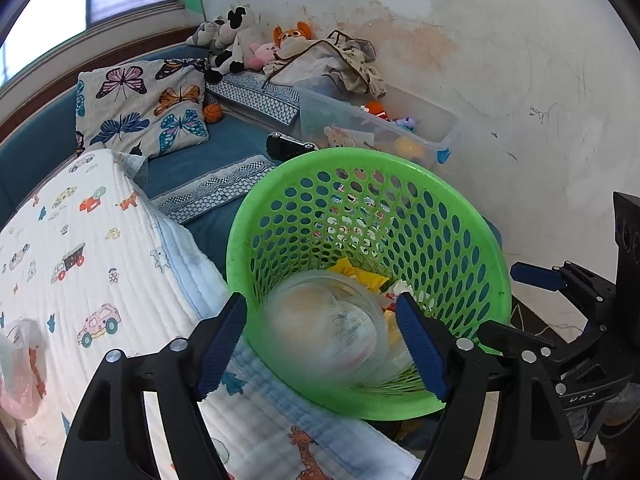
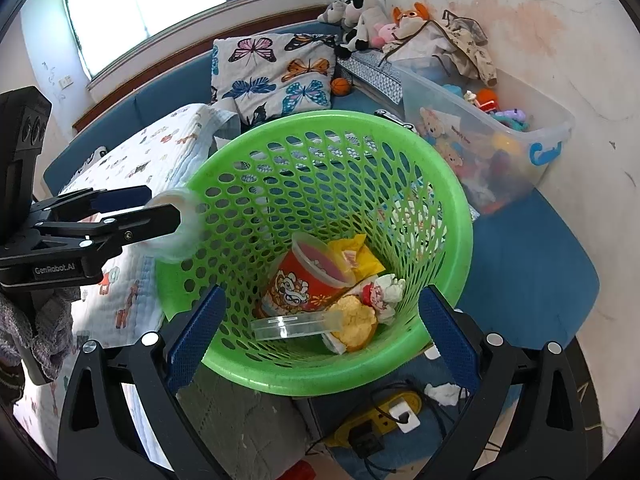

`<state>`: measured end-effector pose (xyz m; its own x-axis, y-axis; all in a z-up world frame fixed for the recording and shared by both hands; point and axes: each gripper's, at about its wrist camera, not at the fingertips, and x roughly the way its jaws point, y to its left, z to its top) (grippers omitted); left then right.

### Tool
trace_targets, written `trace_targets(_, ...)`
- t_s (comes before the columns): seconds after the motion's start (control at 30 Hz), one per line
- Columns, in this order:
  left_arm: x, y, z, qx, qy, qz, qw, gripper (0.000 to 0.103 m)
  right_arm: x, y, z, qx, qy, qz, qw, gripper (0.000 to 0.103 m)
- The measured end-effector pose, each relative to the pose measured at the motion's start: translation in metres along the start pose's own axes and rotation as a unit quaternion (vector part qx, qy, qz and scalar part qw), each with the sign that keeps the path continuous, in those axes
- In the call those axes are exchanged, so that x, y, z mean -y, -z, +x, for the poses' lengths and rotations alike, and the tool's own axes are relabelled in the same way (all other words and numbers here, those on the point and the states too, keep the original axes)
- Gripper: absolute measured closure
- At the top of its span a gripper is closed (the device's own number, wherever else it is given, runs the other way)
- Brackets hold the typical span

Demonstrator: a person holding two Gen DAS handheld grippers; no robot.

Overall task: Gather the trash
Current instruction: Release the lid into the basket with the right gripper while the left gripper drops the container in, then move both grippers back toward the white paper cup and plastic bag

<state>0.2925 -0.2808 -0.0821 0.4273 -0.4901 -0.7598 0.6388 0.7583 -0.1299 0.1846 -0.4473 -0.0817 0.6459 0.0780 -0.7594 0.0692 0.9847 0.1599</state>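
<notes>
The left gripper [image 1: 322, 346] stands wide, a blurred clear plastic cup [image 1: 332, 328] loose between its blue pads, mouth toward the camera, over the green perforated plastic basket [image 1: 460, 216]. The right gripper [image 2: 320, 344] gapes empty around that basket's near rim; only its view shows the red paper tub [image 2: 304, 280] inside.

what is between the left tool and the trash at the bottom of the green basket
A blurred clear cup, between the left tool's fingers above the green basket's mouth. The left wrist view shows it best.
</notes>
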Motion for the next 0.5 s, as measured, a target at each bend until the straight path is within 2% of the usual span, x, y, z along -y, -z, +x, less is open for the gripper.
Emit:
trace_targets(0.23, 0.000, 0.002, -0.009, 0.008, -0.002, 0.001, 1.0000, 0.027, -0.002, 0.001, -0.002, 0.003, 0.002, -0.004, 1.000, 0.007)
trace_targets(0.5, -0.012, 0.017, -0.042, 0.031, -0.006, -0.018, 0.9994, 0.027, -0.016, 0.002, -0.008, 0.007, -0.003, -0.015, 1.000, 0.007)
